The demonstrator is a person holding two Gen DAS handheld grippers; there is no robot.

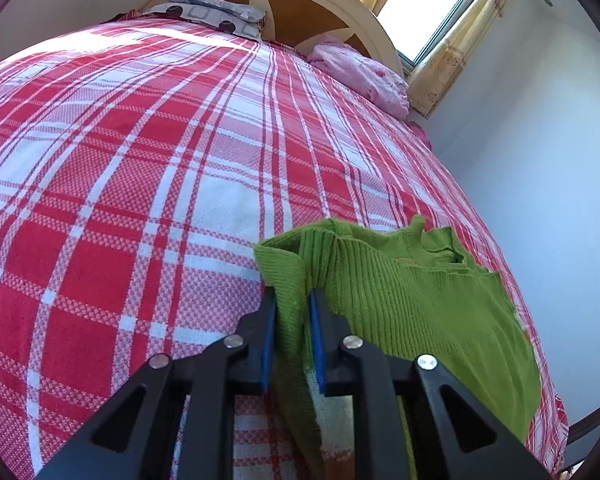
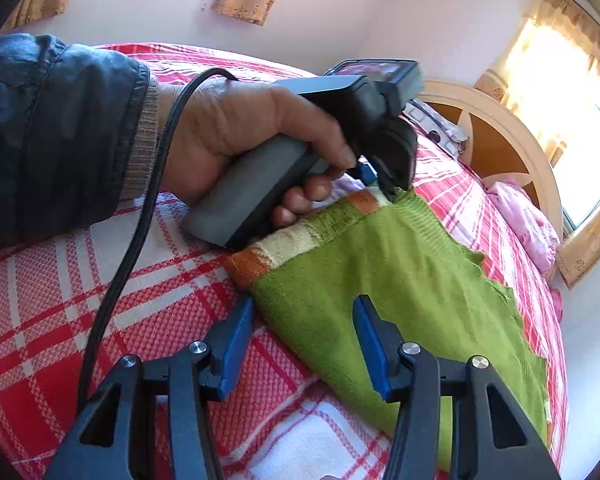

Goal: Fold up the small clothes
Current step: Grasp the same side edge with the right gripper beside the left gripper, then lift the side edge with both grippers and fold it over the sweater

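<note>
A red-and-white plaid bedspread [image 1: 140, 184] fills both views, with a curved headboard [image 1: 300, 4] and curtained window [image 1: 424, 12] at the top. A patterned pillow [image 1: 216, 14] and what is probably pink bedding [image 1: 360, 76] lie at the head. The green knitted garment [image 2: 400, 280] is spread at lower right. The left gripper [image 1: 292, 304] is clamped on its folded edge; the right gripper [image 2: 304, 312] is held half open over it, gripping nothing. A left hand [image 2: 240, 136] and black cable [image 2: 140, 208] block the upper left.
</note>
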